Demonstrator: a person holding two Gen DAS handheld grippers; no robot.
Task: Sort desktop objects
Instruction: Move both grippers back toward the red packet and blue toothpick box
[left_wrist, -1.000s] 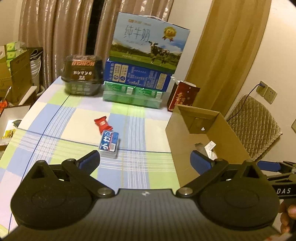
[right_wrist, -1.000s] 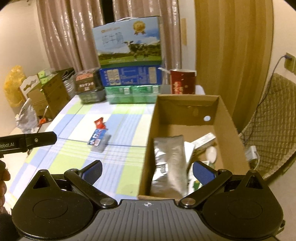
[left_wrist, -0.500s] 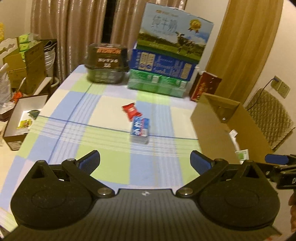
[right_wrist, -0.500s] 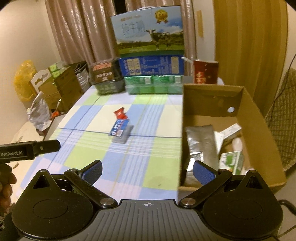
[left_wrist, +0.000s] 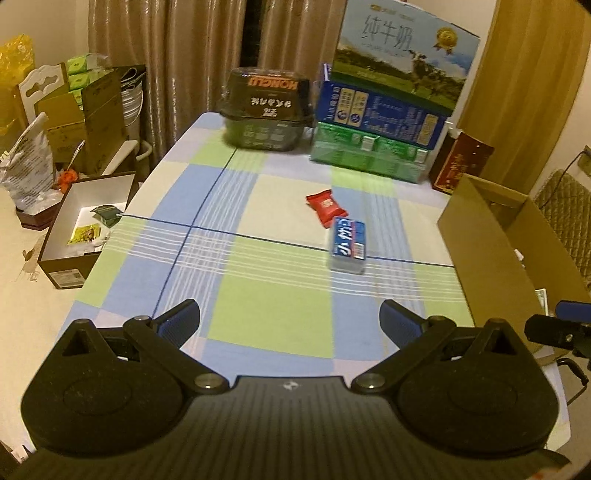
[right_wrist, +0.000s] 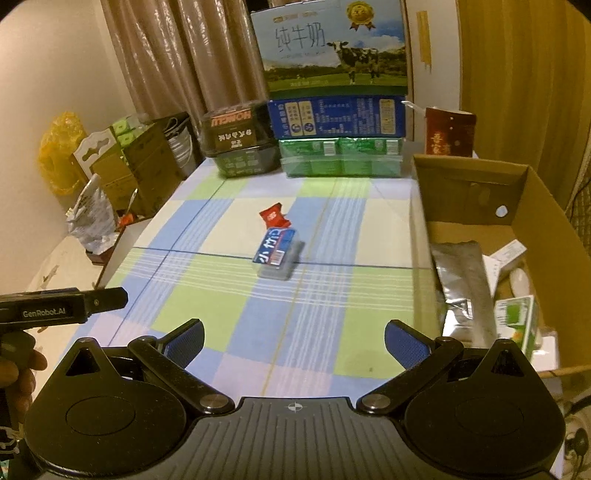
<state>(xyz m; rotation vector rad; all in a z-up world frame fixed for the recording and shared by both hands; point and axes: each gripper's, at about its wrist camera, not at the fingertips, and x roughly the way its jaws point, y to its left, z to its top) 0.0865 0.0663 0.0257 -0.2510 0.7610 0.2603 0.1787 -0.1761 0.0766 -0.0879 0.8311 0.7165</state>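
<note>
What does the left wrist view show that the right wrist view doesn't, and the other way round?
Only the left wrist view shows the open white-lined box on the floor beside the table.

Only the right wrist view shows the cardboard box's contents: a silver pouch and a green carton.

Both show the red packet touching the blue pack on the checked tablecloth, the cardboard box, and the stacked cartons behind. The left gripper and right gripper are open and empty.

Dim warm indoor light; fisheye-bent edges; slight blur, perhaps motion.
</note>
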